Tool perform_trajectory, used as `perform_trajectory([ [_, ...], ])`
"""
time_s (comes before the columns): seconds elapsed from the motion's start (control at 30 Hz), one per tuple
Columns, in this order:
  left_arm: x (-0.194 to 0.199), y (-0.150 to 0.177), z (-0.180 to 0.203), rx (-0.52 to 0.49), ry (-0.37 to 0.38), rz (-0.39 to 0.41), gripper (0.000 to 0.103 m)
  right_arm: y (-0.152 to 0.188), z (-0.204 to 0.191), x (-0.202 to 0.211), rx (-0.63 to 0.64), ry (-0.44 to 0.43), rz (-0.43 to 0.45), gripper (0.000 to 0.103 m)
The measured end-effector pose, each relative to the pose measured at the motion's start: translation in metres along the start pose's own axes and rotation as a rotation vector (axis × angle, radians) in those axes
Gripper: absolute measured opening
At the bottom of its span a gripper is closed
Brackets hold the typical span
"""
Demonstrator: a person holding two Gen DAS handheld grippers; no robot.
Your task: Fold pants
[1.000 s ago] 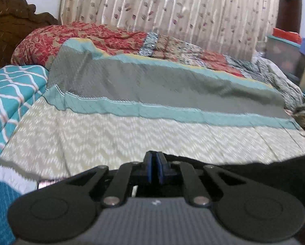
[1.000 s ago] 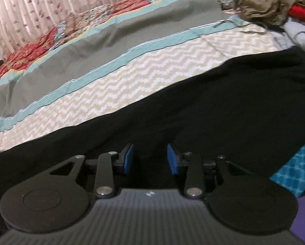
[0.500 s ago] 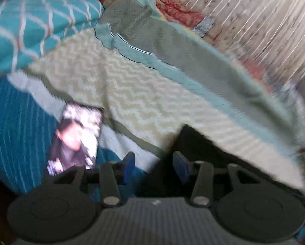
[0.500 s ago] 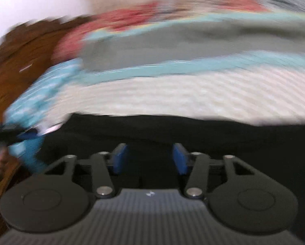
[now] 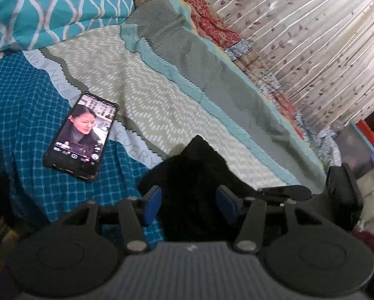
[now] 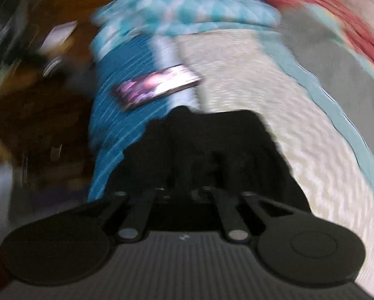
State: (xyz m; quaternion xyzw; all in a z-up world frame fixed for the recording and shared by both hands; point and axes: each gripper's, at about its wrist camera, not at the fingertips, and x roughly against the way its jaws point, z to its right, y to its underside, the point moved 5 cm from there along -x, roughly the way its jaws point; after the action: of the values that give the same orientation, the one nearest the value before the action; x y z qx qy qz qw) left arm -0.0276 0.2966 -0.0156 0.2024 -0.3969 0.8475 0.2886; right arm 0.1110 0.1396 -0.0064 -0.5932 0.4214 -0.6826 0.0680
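Our bedspread (image 5: 177, 115) carries a lit phone (image 5: 80, 131) at far left, near the black pants (image 5: 194, 182) bunched at the bed's near edge. We see the left gripper (image 5: 190, 203) spread around them; the right gripper (image 6: 184, 190) is too blurred to tell. A careless pull could drag the cloth into the phone or off the edge.

One pair of black pants (image 5: 192, 172), one phone (image 5: 80, 135), one teal pillow (image 5: 49, 7), two grippers, one bed (image 5: 187, 95).
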Motion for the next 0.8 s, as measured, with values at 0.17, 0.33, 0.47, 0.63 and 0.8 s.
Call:
perform_trajectory([
  [0.17, -0.022, -0.010, 0.014, 0.055, 0.145, -0.013, 0.060, -0.018, 0.042, 0.048, -0.360, 0.106, 0.252, 0.006],
  [0.33, -0.051, -0.026, 0.038, 0.132, 0.285, -0.005, 0.079, -0.032, 0.024, 0.057, -0.252, 0.247, 0.334, 0.006],
  [0.47, -0.067, -0.028, 0.034, 0.203, 0.328, -0.005, 0.081, -0.027, 0.009, 0.045, -0.239, 0.186, 0.321, 0.006],
  [0.63, -0.068, -0.017, 0.004, 0.243, 0.286, -0.002, 0.093, -0.009, -0.025, 0.019, -0.064, 0.152, 0.215, 0.006],
  [0.8, -0.077, 0.000, -0.014, 0.209, 0.195, -0.031, 0.063, 0.003, -0.058, -0.003, 0.124, 0.173, 0.160, 0.006],
])
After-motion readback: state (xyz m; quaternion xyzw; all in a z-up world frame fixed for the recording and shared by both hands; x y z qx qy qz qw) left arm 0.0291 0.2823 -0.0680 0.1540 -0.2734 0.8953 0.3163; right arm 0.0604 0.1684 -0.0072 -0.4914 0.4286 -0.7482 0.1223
